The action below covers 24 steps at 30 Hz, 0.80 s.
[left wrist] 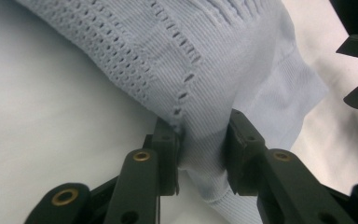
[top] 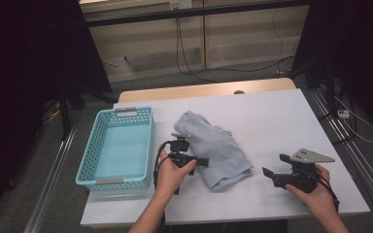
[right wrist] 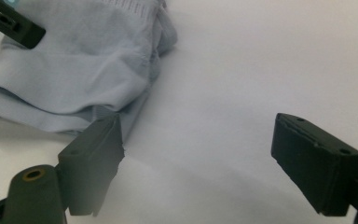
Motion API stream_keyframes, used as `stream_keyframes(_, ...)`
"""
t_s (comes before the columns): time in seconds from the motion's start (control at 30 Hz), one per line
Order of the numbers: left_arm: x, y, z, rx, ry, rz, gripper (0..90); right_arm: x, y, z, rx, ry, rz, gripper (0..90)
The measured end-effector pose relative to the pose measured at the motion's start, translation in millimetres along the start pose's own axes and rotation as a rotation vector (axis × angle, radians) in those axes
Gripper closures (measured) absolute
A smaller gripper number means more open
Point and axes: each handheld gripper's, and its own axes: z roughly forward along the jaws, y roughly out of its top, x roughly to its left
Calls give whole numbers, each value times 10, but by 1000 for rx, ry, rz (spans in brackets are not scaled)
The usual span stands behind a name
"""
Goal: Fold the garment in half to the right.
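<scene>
High view above table; tool views close on shared garment.

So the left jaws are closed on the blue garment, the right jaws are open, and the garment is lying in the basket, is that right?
Not quite. The garment lies on the white table, beside the basket, not in it, as the high view shows. The rest holds: the left gripper pinches a fold of the garment, and the right gripper is open over bare table.
</scene>
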Motion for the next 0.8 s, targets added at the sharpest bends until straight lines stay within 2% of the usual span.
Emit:
stream_keyframes(0.1,56,15,-107,-12,18,0,688,14,12,18,2,6,-5,169)
stream_keyframes(0.2,111,16,-194,-28,56,-6,686,26,38,30,-8,10,-7,168)
stream_keyframes(0.33,158,6,-257,-43,71,-19,673,35,65,50,-17,17,-5,168)
stream_keyframes(0.5,164,-16,-268,-61,70,-29,649,57,83,84,-12,19,-19,168)
stream_keyframes(0.53,159,-19,-262,-70,65,-37,616,62,86,90,-12,20,-19,168)
stream_keyframes(0.67,149,-22,-256,-87,70,-27,526,75,93,106,-10,26,-25,168)
stream_keyframes(0.8,148,-16,-246,-93,43,-39,448,89,98,107,-10,25,-30,168)
